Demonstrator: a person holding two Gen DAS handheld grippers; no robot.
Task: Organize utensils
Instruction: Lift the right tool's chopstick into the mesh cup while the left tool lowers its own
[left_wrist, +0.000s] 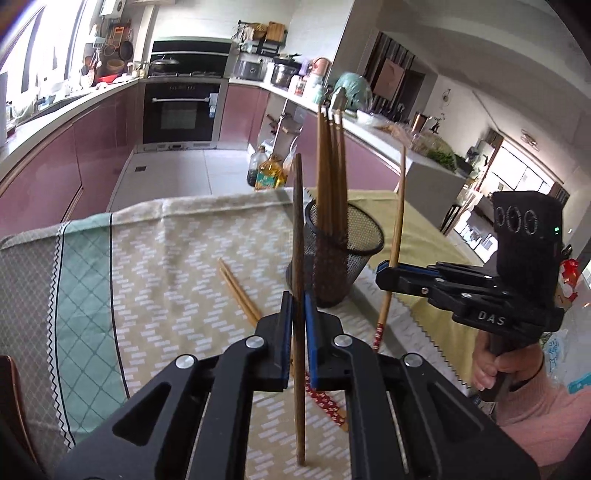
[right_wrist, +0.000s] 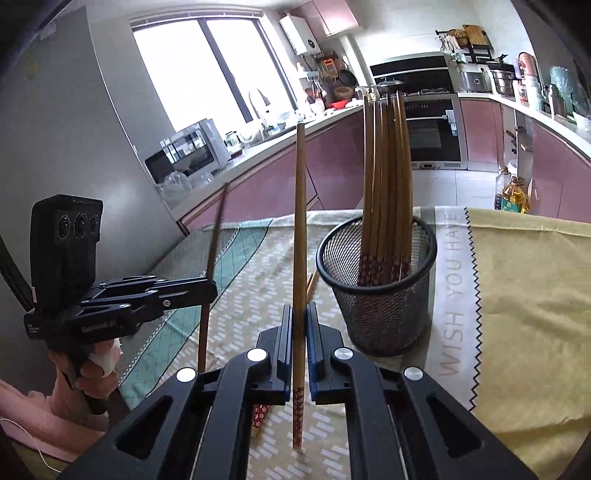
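Kitchen table under patterned cloths (right_wrist: 243, 258) — left gripper (left_wrist: 298, 321) clenched on a dark chopstick (left_wrist: 298, 236), right gripper (right_wrist: 299, 325) clenched on a lighter chopstick (right_wrist: 300, 221), both upright; mesh holder (right_wrist: 380, 295) with chopsticks centre-right, loose pair (left_wrist: 236, 291) lying beside it

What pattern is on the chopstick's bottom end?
Red with small white flowers, on the chopstick; clearest in the right wrist view.

You get bright daylight from the blown-out window (right_wrist: 207, 70); around it the fisheye bends the kitchen and blackens the corners. Chopsticks near it blur slightly.
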